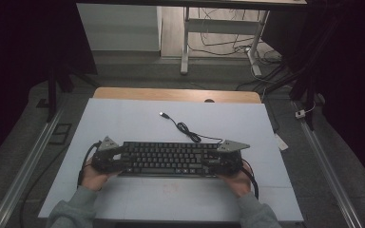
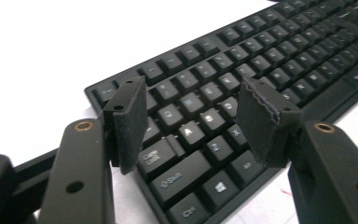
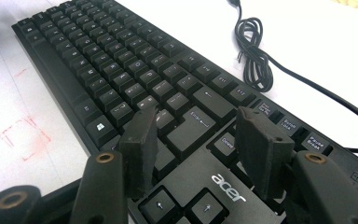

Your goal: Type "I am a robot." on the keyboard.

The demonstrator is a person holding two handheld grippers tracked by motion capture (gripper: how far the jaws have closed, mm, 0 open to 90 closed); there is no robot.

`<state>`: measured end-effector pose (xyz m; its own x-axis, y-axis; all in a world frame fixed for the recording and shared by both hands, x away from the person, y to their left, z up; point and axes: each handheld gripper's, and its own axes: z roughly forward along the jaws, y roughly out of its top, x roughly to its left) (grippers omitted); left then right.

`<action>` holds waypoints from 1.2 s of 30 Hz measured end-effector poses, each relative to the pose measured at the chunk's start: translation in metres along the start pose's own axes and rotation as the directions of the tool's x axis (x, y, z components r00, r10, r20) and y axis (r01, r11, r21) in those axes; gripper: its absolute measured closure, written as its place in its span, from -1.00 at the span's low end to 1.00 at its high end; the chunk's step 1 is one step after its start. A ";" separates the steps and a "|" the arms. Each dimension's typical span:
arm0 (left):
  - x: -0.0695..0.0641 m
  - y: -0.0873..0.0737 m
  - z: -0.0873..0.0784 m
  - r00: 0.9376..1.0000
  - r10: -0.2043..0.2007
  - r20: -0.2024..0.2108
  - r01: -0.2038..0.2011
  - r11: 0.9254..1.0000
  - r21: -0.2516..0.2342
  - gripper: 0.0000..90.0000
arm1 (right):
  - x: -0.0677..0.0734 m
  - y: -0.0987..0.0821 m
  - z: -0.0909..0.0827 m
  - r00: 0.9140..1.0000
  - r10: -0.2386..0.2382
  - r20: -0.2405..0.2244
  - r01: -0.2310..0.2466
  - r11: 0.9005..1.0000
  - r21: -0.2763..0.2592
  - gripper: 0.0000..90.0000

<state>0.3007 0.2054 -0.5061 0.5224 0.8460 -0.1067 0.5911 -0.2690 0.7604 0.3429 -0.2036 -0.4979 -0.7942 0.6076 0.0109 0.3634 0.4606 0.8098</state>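
A black Acer keyboard (image 1: 171, 159) lies flat on the white mat (image 1: 123, 118), long side toward the person. Its coiled black cable (image 1: 186, 129) runs off the far right corner and ends in a USB plug (image 1: 163, 114). My left gripper (image 1: 123, 162) is at the keyboard's left end, its jaws open and its fingers (image 2: 130, 121) poised just over the A and S keys (image 2: 198, 122). At the right end my right gripper (image 1: 208, 164) also stands open, with the pads (image 3: 261, 149) over the Enter and Delete keys (image 3: 200, 122). Neither pair of pads presses on anything.
The mat covers a wooden table whose bare far edge (image 1: 171, 93) shows. Faint red marks (image 3: 23, 137) are drawn on the mat in front of the keyboard. Metal rails (image 1: 28, 161) flank the table, and a desk frame with loose wires (image 1: 218, 42) stands beyond.
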 end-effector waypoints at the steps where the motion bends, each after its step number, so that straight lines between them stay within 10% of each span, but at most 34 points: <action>1: 0.001 0.000 0.000 1.000 -0.002 -0.004 0.002 1.000 0.001 -0.03 | 0.000 0.000 0.000 1.000 0.000 0.000 0.000 1.000 0.001 0.09; 19: -0.002 -0.002 0.009 0.998 0.056 0.028 -0.058 0.997 0.049 0.95 | 0.000 -0.001 0.003 1.000 -0.004 0.001 0.004 1.000 0.013 0.09; 36: -0.006 -0.002 0.024 0.996 0.083 0.013 -0.084 0.992 0.097 0.98 | 0.000 -0.001 0.003 1.000 -0.006 0.003 0.006 1.000 0.023 0.08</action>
<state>0.3111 0.1898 -0.5225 0.5774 0.8149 -0.0514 0.6021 -0.3824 0.7009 0.3436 -0.2017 -0.5008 -0.7948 0.6069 0.0046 0.3698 0.4784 0.7965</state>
